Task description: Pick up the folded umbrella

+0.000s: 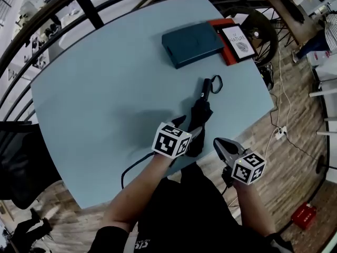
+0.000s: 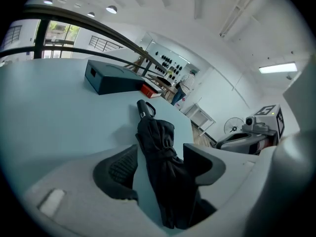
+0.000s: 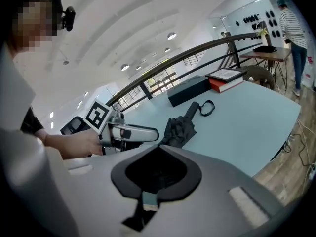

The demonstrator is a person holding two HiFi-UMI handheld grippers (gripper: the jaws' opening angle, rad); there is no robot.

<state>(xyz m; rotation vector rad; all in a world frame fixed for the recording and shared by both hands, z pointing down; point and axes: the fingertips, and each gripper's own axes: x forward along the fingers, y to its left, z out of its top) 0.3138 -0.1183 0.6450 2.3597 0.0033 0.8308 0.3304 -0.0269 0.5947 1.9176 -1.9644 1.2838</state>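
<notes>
The folded black umbrella [image 1: 200, 115] lies on the light blue table [image 1: 105, 99] near its front edge, with the handle and wrist loop [image 1: 215, 83] pointing away from me. My left gripper [image 1: 188, 128] is down over the umbrella's near end. In the left gripper view its jaws stand open on either side of the umbrella [image 2: 163, 157], and table shows between the left pad [image 2: 121, 169] and the fabric. My right gripper [image 1: 218, 142] hovers just right of the umbrella, off the table's edge. The right gripper [image 3: 157, 149] is shut and empty in its own view, which also shows the umbrella [image 3: 180, 130].
A dark teal box [image 1: 192, 44] lies at the back of the table, beside a red book [image 1: 224, 49] with a white-covered book [image 1: 238, 42] on it. A black railing [image 1: 89, 7] runs behind. A black chair [image 1: 21, 162] stands left, cables and a red box [image 1: 304, 215] lie on the floor.
</notes>
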